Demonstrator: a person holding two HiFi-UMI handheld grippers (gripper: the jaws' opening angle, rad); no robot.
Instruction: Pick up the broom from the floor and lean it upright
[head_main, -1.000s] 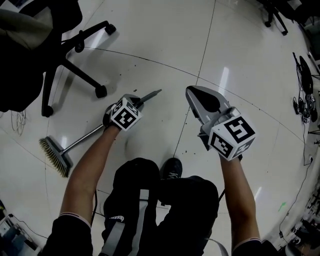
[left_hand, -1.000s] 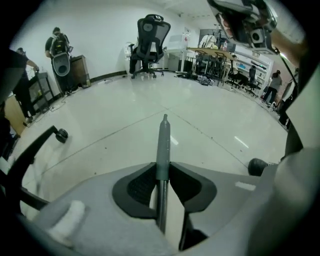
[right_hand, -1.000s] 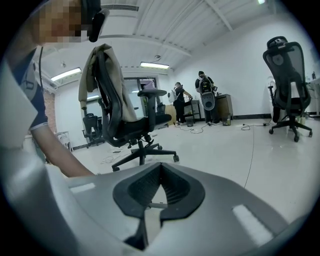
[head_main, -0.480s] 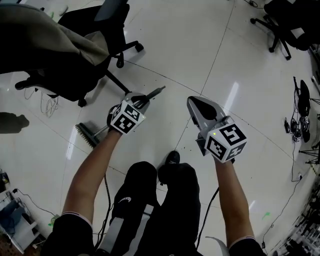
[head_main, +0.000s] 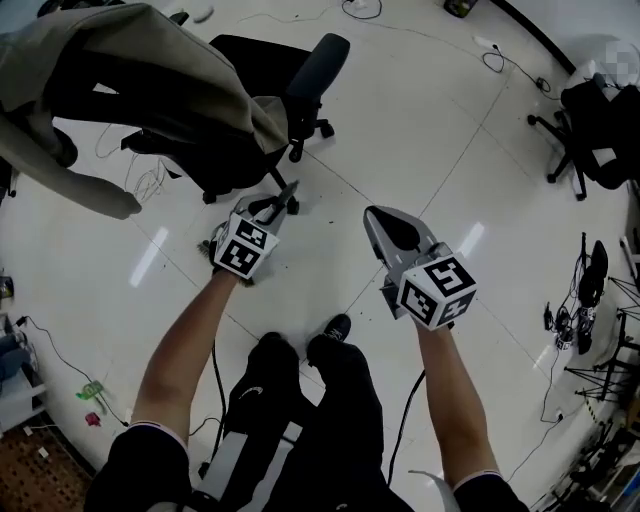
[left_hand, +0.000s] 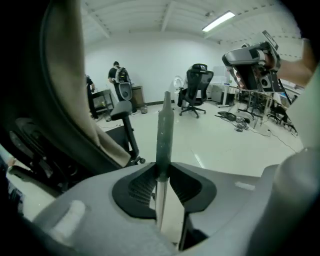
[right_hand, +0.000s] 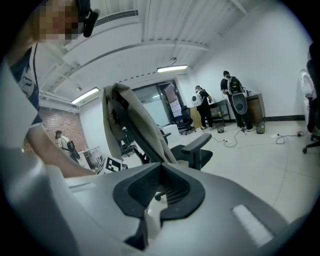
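Rising with both hands, the broom (head_main: 287, 193) is no longer lying on the tiles at the lower left as it was a second ago; it is now hanging just left of the frame's centre, clear of the floor. The left gripper (head_main: 272, 208) is clamping its ribbed black pads on the slim handle. In the left gripper view that handle (left_hand: 165, 125) is standing straight up between the jaws (left_hand: 161, 172), a dull grey round sleeve over a thinner, shiny metal tube. Its brush end is hiding behind the black-and-white marker cube (head_main: 245, 250) in the head view, so the bristles are hard to make out. The right gripper (head_main: 375, 215) is hovering just right of centre, well apart from the broom. Its grooved pads (right_hand: 160, 172) are sitting together with nothing between them. A black office chair (head_main: 300, 80) is filling the upper left under a draped beige cloth (head_main: 150, 60) that is covering most of its back. Glossy white floor tiles (head_main: 420, 130) are reflecting the ceiling lights, and dark shoes (head_main: 335, 328) are showing below the grippers.
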